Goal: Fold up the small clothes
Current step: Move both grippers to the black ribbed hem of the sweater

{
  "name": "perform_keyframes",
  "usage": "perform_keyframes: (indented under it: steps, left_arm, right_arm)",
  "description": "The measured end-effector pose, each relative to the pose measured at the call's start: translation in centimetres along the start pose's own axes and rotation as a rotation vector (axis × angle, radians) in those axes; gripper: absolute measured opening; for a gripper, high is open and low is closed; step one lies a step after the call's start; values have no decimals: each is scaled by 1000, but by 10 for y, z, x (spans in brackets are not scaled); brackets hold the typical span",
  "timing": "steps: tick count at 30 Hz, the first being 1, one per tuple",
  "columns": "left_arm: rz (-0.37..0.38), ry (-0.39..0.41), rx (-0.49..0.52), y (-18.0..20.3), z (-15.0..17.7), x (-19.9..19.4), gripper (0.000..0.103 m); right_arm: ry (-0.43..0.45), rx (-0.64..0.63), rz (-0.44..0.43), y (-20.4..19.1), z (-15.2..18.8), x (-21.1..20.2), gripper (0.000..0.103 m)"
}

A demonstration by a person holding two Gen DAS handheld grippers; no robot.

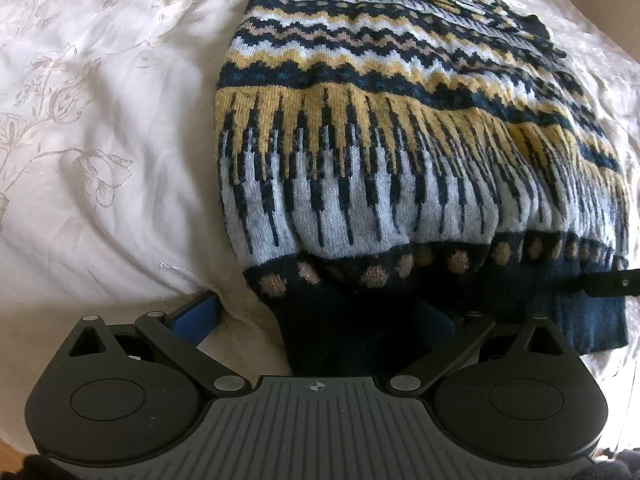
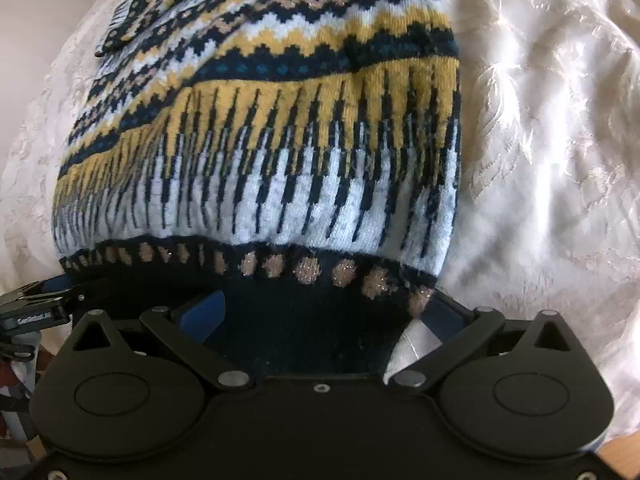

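Note:
A knitted sweater [image 1: 380, 128] with navy, yellow, pale blue and tan patterns lies on a white bedspread [image 1: 100, 140], its dark navy hem toward me. My left gripper [image 1: 320, 316] has its jaws spread wide around the hem's left corner; one blue finger [image 1: 196, 316] shows, the other is hidden under the knit. In the right wrist view the sweater [image 2: 280, 140] fills the middle. My right gripper [image 2: 320, 312] stands wide around the hem's right corner, blue fingers [image 2: 204, 312] showing on both sides of the fabric. The sweater's sleeves look folded in at the far end.
The bedspread [image 2: 540, 140] is wrinkled with an embroidered flower pattern. The other gripper shows at the right edge of the left wrist view [image 1: 612, 284] and at the left edge of the right wrist view [image 2: 36, 304]. A wooden edge [image 2: 624, 456] shows at bottom right.

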State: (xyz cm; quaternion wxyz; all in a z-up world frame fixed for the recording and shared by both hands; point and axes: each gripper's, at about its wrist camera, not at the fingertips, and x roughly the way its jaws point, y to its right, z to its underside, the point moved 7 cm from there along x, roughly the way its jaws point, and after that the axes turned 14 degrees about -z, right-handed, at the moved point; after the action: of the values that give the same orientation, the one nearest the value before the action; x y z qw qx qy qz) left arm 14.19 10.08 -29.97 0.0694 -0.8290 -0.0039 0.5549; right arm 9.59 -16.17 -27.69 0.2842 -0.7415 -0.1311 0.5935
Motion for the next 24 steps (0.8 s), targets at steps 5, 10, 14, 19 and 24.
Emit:
perform_keyframes:
  steps: [5,10,14,19,24]
  left_arm:
    - [-31,27,-4,1,6,0,103]
    - [-44,-6,0,5,6,0,103]
    - [-36,-8,5,3,6,-1,100]
    - [-32,35,35,6,6,-11,80]
    - [8,62,43,15,5,-18,50]
  right_arm:
    - [22,-8,-21,-2,2,-2,103]
    - [39,-36,-11,-3,5,-5,103]
    - [44,-77,25,-8,9,-2,103]
    - [69,-34,1,-3,5,-5,103]
    - [68,-15,15,1,6,-15,78]
